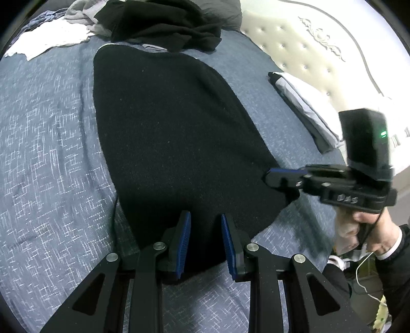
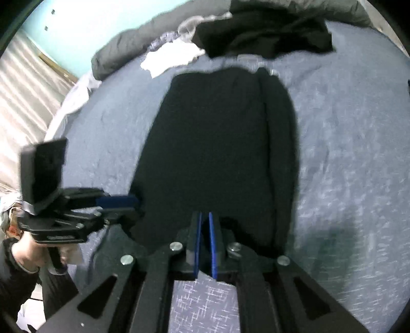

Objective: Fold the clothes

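The black sweater point(image 1: 176, 143) lies flat on the bed point(image 1: 46, 158); right tool point(image 2: 205, 217) pinches its near hem, left tool point(image 1: 206, 219) w/ jaws apart should grab too, then lift both evenly.

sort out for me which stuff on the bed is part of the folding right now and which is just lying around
In the job: black garment spread flat on the bed cover; left gripper and right gripper at its near hem.

Lying about: heap of unfolded clothes, folded stack, headboard.
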A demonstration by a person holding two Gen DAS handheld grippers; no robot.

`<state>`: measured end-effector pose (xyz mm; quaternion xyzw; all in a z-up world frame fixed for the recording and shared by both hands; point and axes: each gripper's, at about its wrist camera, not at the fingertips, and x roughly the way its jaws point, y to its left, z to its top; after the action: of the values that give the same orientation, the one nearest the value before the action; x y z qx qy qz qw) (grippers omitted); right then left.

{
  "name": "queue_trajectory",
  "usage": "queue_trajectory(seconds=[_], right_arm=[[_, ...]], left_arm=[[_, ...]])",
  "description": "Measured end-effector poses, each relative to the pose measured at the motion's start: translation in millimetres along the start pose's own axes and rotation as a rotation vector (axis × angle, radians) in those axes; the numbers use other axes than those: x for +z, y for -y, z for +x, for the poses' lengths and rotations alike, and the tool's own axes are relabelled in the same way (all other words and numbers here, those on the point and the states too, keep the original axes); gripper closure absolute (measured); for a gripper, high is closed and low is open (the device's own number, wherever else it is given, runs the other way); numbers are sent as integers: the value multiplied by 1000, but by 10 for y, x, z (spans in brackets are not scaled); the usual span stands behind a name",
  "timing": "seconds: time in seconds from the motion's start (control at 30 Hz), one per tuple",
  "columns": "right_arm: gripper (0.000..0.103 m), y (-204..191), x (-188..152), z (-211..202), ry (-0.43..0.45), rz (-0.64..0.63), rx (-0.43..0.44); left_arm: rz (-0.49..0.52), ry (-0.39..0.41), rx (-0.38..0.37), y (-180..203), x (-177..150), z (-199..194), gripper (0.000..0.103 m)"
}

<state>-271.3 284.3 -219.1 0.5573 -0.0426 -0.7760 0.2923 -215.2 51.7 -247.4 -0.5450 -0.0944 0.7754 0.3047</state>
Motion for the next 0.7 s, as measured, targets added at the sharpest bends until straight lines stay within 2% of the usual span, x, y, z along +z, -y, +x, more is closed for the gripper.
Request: queue_trajectory(seconds=[0.1, 0.23, 0.4, 0.53, 0.7], right_arm=[[100, 218, -71, 32, 2, 63, -35], [100, 368, -18, -149, 64, 113, -4], [99, 215, 467, -146, 149, 94, 59], [99, 127, 897, 138, 133, 65, 66], [99, 171, 1155, 417, 108, 61, 21]], left_arm=[[-9, 0, -18, -28, -10, 1, 77], [-6, 4, -19, -11, 6, -1, 76], [-9, 5, -28, -33, -8, -3, 76], [-14, 1, -40, -64, -7, -6, 77], [-18, 5, -59, -105, -19, -4, 77]])
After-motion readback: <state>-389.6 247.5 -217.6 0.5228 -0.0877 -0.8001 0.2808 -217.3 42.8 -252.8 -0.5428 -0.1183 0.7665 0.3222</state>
